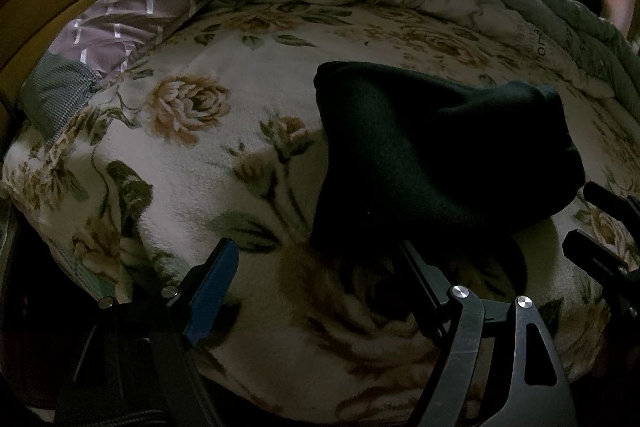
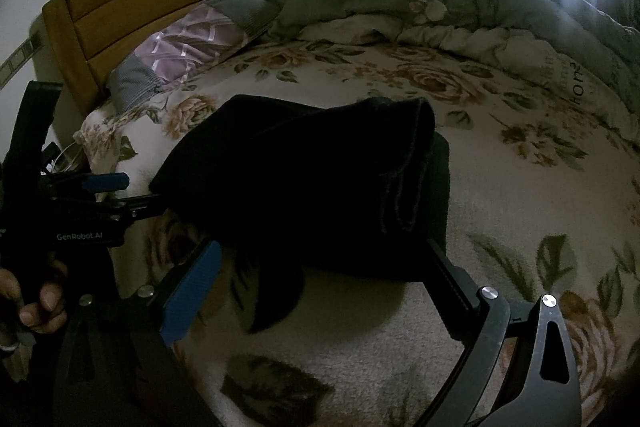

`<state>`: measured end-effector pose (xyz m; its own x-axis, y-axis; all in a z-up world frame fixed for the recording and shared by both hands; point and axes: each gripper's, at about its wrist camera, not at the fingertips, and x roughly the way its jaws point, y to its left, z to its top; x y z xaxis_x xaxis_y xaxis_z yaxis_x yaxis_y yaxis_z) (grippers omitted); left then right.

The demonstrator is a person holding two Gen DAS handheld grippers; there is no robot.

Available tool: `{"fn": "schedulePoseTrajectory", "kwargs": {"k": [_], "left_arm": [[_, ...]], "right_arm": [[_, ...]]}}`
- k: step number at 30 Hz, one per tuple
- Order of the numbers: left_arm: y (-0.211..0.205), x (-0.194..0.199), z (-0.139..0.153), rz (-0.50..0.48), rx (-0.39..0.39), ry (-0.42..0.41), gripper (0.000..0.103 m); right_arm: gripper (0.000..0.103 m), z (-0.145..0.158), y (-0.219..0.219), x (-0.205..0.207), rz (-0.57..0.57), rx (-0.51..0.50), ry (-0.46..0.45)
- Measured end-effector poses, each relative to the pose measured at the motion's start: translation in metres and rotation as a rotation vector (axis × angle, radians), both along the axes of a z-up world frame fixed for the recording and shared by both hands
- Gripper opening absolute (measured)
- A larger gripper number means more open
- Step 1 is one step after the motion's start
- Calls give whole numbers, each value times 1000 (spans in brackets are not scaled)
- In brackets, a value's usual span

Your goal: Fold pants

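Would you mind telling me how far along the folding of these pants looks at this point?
Largely done, it seems: the black pants lie doubled into a thick bundle on the floral blanket, layered edges showing in the right wrist view. In hand: nothing, since both the left tongs and right tongs stand open. Left: a loose flap droops from the near edge and needs tucking, then perhaps a final smoothing.

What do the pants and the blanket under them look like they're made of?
Pants: dark, matte, soft knit or fleece by the look; thick rounded folds, no sheen. Blanket: cream floral plush fleece, probably; fuzzy napped surface.
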<state>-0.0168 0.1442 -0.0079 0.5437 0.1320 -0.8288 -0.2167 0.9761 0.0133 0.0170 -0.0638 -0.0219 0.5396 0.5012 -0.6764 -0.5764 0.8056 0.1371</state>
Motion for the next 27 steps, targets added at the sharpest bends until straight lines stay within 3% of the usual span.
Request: {"fn": "schedulePoseTrajectory", "kwargs": {"k": [27], "left_arm": [[-3,-3,9,2,21,-26,81]], "right_arm": [[98,8,-8,1,-18,27,-32]]}}
